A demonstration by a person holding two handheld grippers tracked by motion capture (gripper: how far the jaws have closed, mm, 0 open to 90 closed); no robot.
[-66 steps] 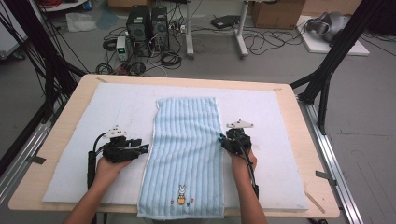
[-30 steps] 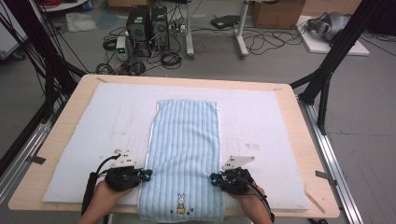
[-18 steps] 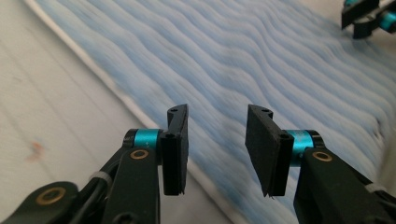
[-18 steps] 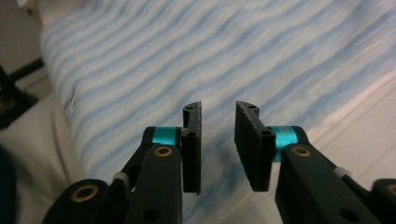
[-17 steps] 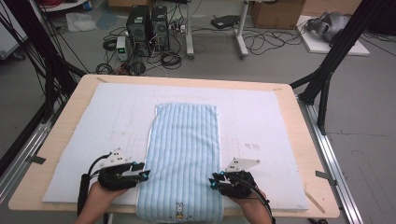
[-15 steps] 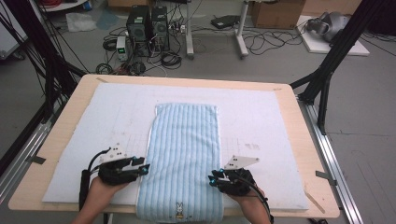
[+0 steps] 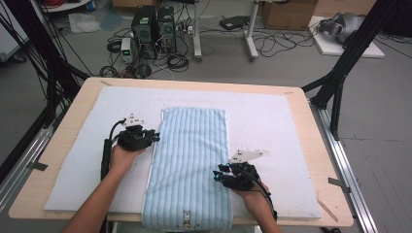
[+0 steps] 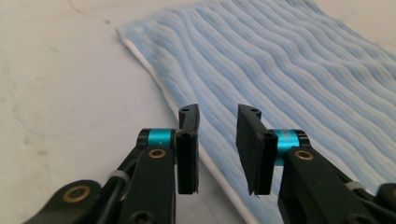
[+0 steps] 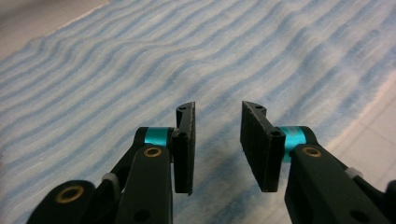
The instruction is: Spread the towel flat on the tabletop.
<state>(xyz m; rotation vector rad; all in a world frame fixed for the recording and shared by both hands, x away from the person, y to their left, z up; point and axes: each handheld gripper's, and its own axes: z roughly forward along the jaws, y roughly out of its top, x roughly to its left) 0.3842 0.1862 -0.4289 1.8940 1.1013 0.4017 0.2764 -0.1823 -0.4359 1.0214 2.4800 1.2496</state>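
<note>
Left gripper (image 8: 217,135) jaws apart, just closing, over towel (image 7: 192,160) edge; right gripper (image 9: 217,135) just opening, empty.

readable text: none | labels, brands, numbers: none legible — towel (image 7: 192,165) bears a small rabbit picture at bottom centre — no lettering

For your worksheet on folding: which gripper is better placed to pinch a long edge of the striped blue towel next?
Left, probably. The left gripper has open jaws beside the towel edge; the right gripper hovers over the cloth, inside its edge.
</note>
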